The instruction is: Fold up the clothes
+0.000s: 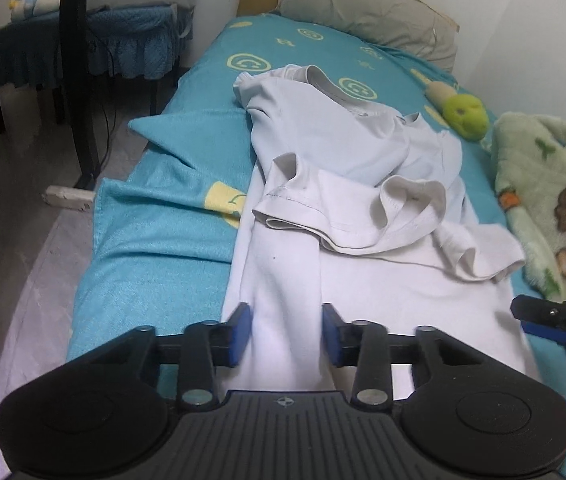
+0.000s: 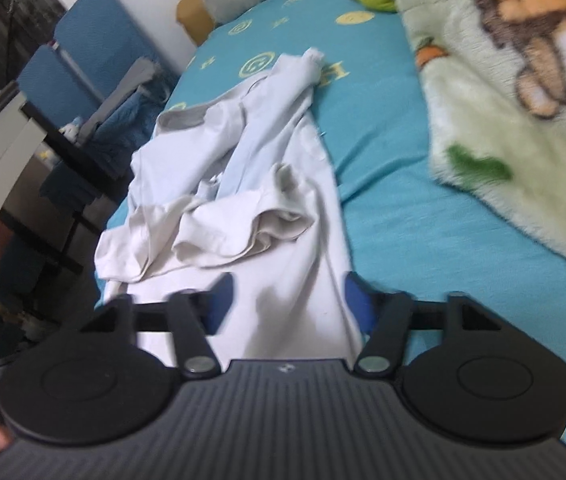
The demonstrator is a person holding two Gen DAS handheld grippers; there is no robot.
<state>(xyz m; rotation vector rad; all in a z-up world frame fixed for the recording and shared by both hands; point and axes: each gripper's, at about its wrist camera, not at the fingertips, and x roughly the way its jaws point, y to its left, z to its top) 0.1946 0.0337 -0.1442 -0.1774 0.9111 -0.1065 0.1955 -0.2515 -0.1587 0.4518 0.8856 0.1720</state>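
Observation:
A white T-shirt (image 1: pixel 347 184) lies crumpled on a turquoise bed sheet (image 1: pixel 187 224), its sleeves and collar bunched toward the far end and its lower part spread toward me. My left gripper (image 1: pixel 286 330) is open, its blue pads either side of the shirt's near hem area. My right gripper (image 2: pixel 287 300) is open over the shirt (image 2: pixel 243 184) near its right edge; it also shows at the right edge of the left wrist view (image 1: pixel 551 316).
A grey pillow (image 1: pixel 363 4) lies at the bed's head. A green plush toy (image 1: pixel 465 114) and a green lion-print blanket (image 1: pixel 551 196) lie along the right side. A blue-covered chair (image 1: pixel 95 36) and a black table leg (image 1: pixel 79 64) stand left of the bed.

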